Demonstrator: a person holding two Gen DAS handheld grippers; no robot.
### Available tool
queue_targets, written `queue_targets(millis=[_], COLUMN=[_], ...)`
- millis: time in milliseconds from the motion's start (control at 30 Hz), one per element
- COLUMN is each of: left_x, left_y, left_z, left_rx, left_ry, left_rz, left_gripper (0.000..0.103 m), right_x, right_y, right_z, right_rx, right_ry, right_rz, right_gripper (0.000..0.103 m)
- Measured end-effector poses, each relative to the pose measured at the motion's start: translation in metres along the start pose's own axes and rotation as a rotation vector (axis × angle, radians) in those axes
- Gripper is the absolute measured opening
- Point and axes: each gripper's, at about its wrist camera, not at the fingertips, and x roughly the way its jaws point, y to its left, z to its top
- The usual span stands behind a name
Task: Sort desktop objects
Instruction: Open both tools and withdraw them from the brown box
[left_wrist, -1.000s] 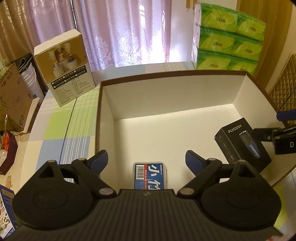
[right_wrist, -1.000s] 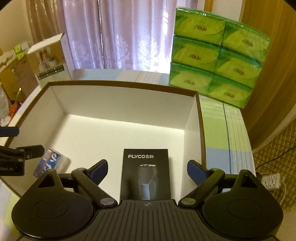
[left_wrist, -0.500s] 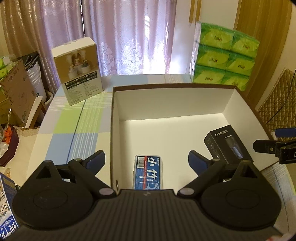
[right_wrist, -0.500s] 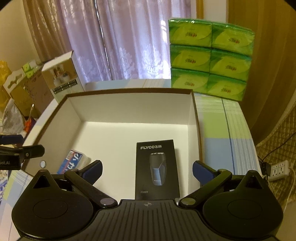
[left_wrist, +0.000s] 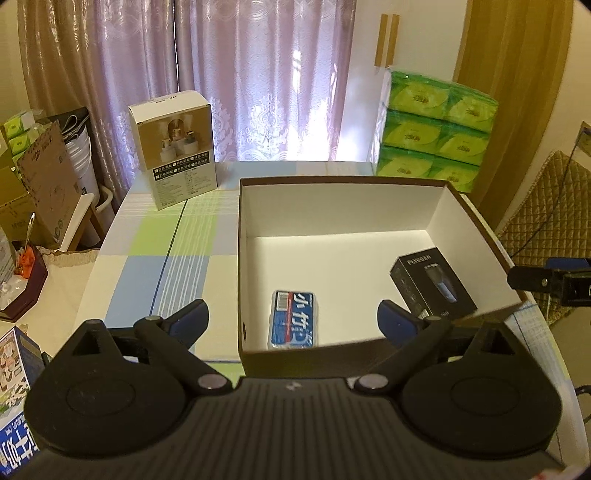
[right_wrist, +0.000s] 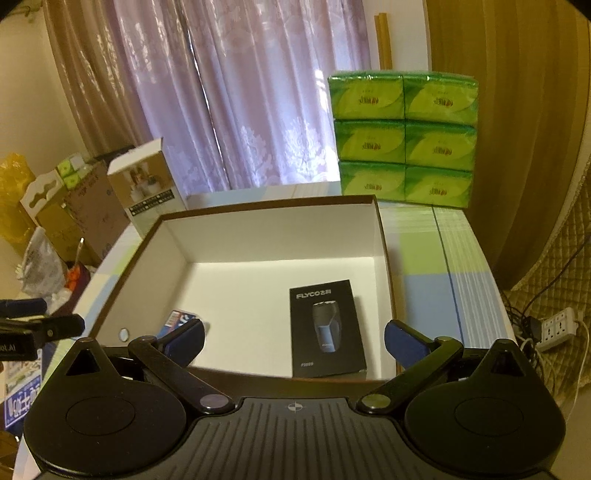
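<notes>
A large open cardboard box (left_wrist: 340, 199) (right_wrist: 273, 236), white inside and brown at the rim, sits on the checked tablecloth. Inside lie a blue and red pack (left_wrist: 294, 319) (right_wrist: 177, 318) at the near left and a black shaver box (left_wrist: 432, 282) (right_wrist: 327, 326) at the near right. My left gripper (left_wrist: 291, 317) is open above the box's near wall with nothing between its fingers. My right gripper (right_wrist: 294, 334) is open too, raised over the near right wall. Each gripper shows at the edge of the other's view.
A tall white product box (left_wrist: 173, 147) (right_wrist: 146, 188) stands at the table's far left. A stack of green tissue packs (left_wrist: 432, 129) (right_wrist: 402, 136) stands at the far right. A blue carton (left_wrist: 14, 417) lies near left. Clutter and cardboard sit off the left edge; a power strip (right_wrist: 557, 326) lies on the floor.
Both grippers have drawn back and risen away from the box, empty and still open. The pack and the shaver box stay where they lay inside.
</notes>
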Motion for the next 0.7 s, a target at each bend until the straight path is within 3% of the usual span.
queue_targets(millis=[700], left_x=[-0.056], left_y=[-0.007], left_z=[-0.047], left_rx=[0.019], left_ry=[0.016], left_rz=[0.009], left_gripper=[0.097], right_x=[-0.055], right_y=[0.029], right_z=[-0.051], right_rx=[-0.023], right_ry=[-0.023], right_rz=[0.042], right_gripper=[0.101])
